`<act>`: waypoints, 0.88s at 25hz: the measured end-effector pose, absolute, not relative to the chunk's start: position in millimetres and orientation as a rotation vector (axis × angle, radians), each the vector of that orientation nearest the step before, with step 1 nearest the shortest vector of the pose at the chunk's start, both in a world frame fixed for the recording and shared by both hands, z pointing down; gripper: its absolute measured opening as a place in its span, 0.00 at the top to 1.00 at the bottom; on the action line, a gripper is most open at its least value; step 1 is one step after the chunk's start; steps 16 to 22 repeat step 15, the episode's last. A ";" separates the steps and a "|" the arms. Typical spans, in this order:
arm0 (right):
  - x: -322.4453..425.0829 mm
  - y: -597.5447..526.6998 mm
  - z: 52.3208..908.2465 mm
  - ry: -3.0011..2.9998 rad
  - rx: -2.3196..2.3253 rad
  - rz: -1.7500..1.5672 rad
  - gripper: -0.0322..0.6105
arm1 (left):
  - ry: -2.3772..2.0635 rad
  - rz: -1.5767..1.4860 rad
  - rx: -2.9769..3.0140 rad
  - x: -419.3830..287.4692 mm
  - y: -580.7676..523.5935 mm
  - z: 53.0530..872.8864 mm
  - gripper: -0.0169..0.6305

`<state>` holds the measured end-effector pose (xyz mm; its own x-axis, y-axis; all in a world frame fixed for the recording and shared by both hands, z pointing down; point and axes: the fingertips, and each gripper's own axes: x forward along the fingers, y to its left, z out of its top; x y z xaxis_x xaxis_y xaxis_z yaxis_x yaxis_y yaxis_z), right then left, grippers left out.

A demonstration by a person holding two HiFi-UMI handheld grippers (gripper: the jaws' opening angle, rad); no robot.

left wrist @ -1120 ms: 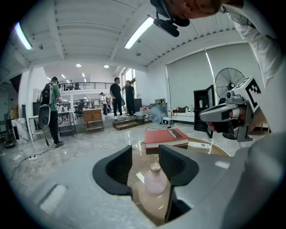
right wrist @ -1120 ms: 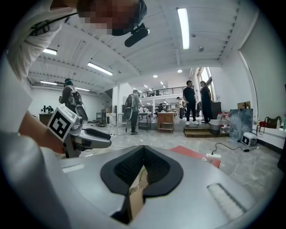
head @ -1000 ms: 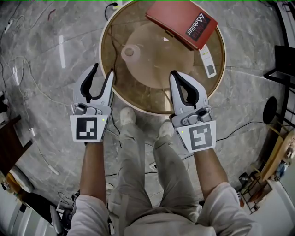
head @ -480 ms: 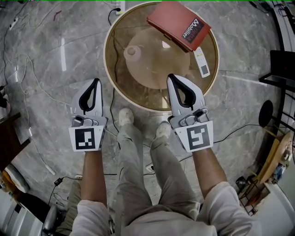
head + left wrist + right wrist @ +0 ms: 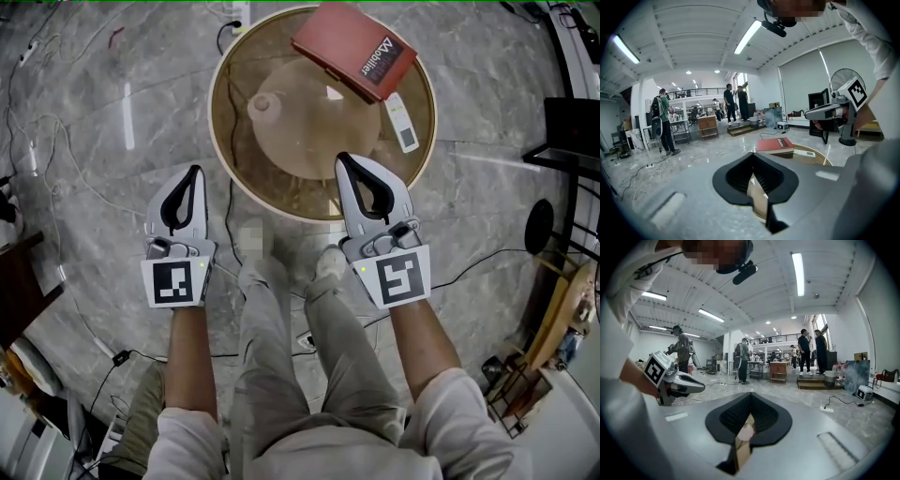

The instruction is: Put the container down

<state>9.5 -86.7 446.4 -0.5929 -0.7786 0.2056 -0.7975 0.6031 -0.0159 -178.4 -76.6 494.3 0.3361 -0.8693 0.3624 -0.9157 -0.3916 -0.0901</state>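
Observation:
A small pale round container stands on the left part of the round glass-topped table. My left gripper hovers over the floor just left of the table's near rim, shut with nothing in it. My right gripper is over the table's near edge, also shut and empty. In the left gripper view the shut jaws point toward the table, with the right gripper seen to the right. In the right gripper view the shut jaws face the room, and the left gripper shows at the left.
A red book and a white remote lie on the table's far right side. Cables run over the marble floor to the left. Black stands are at the right. Several people stand far back in the room.
The left gripper's jaws have closed from open to shut. Both grippers have drawn back a little from the table toward the person.

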 end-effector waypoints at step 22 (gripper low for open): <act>12.9 -85.8 445.3 -2.647 1.318 0.156 0.95 | -1.629 0.531 2.474 -169.7 -80.3 495.3 0.96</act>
